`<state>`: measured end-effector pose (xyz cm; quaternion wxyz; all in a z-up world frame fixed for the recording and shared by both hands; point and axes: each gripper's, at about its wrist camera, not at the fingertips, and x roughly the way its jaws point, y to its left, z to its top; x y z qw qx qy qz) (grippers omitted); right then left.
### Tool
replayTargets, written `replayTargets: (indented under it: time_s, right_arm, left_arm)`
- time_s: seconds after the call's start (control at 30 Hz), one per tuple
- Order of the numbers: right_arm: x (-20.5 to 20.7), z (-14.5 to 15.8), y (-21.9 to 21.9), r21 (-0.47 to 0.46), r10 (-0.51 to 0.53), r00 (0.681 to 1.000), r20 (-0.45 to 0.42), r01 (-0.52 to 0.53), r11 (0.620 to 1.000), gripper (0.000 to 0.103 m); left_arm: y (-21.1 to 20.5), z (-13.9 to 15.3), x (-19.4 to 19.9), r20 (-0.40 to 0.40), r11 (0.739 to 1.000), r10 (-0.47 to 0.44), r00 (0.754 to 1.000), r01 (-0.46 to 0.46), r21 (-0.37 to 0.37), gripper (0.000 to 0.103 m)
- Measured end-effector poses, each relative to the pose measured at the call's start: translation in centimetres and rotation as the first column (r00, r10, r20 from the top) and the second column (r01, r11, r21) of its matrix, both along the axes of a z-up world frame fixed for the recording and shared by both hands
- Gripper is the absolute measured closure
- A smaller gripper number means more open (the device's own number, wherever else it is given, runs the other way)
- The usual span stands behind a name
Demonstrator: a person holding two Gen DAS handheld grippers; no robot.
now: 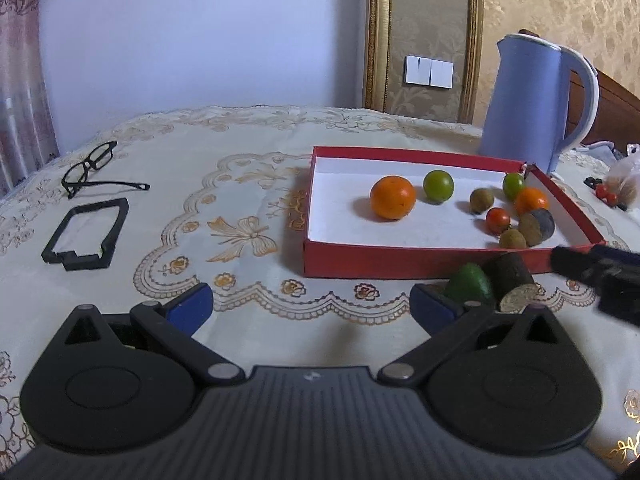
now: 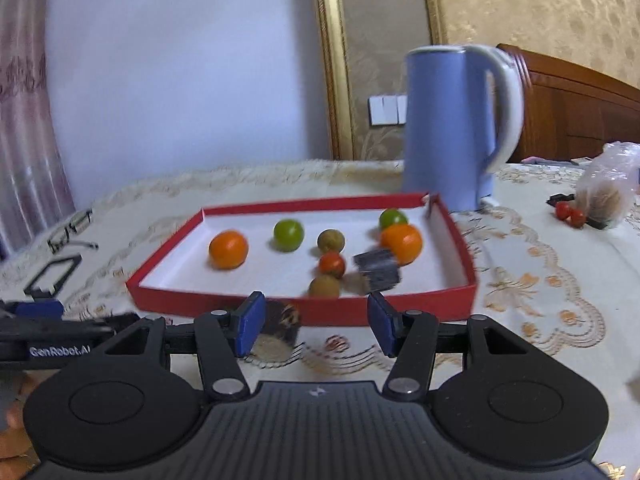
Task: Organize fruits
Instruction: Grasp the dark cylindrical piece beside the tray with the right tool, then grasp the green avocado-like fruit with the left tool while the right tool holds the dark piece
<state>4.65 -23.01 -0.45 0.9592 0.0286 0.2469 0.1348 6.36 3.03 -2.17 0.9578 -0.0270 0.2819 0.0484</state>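
A red box (image 1: 400, 265) (image 2: 224, 294) with a white floor lies on the table. It holds an orange (image 1: 392, 197) (image 2: 228, 249), a green fruit (image 1: 438, 185) (image 2: 288, 235), a second orange (image 1: 531, 200) (image 2: 401, 243), a small tomato (image 1: 498, 220) (image 2: 332, 264), brown kiwis (image 1: 481, 200) (image 2: 331, 241) and a dark cut piece (image 1: 538, 227) (image 2: 377, 270). In front of the box lie a green avocado (image 1: 469, 289) and a dark cut log (image 1: 514, 282) (image 2: 280, 322). My left gripper (image 1: 310, 308) is open and empty. My right gripper (image 2: 316, 324) is open and empty, just before the box's front wall.
A blue kettle (image 1: 528, 100) (image 2: 448, 128) stands behind the box. Glasses (image 1: 90, 168) and a black frame (image 1: 86, 236) lie at the left. A plastic bag (image 2: 606, 184) and small red fruits (image 2: 570, 213) lie at the right. The right gripper's body (image 1: 600, 272) shows in the left view.
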Motion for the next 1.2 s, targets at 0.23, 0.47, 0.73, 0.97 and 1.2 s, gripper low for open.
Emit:
replayTargets:
  time_s: [0.23,0.47,0.73,0.97,1.2]
  right_arm:
    - [0.9,-1.1,1.9,-0.059,-0.014,0.999,-0.043,0.011,0.998,0.048]
    - [1.6,-1.6,4.0,-0.115,0.002,0.998,-0.062,-0.009,0.993,0.052]
    - [2.2,-1.6,4.9,-0.137,-0.028,0.997,-0.071,0.019,0.990,0.056]
    - [1.9,-1.5,4.2,-0.094,-0.011,0.993,-0.119,0.000,0.996,0.056]
    - [2.2,-2.1,4.2,-0.095,0.011,0.991,-0.135,-0.024,0.995,0.068]
  left_arm:
    - [0.6,-0.4,0.2,-0.015,0.998,-0.034,0.999,0.034,-0.044,0.000]
    - [0.7,-0.6,0.3,-0.017,0.998,-0.044,0.999,0.043,-0.054,0.000]
    - [1.1,-0.5,0.3,-0.013,0.998,-0.028,1.000,0.027,-0.054,0.000]
    - [1.3,-0.1,0.1,-0.016,0.998,-0.020,1.000,0.019,-0.061,0.000]
    - [0.7,-0.1,0.0,-0.023,0.998,-0.024,0.999,0.023,-0.053,0.000]
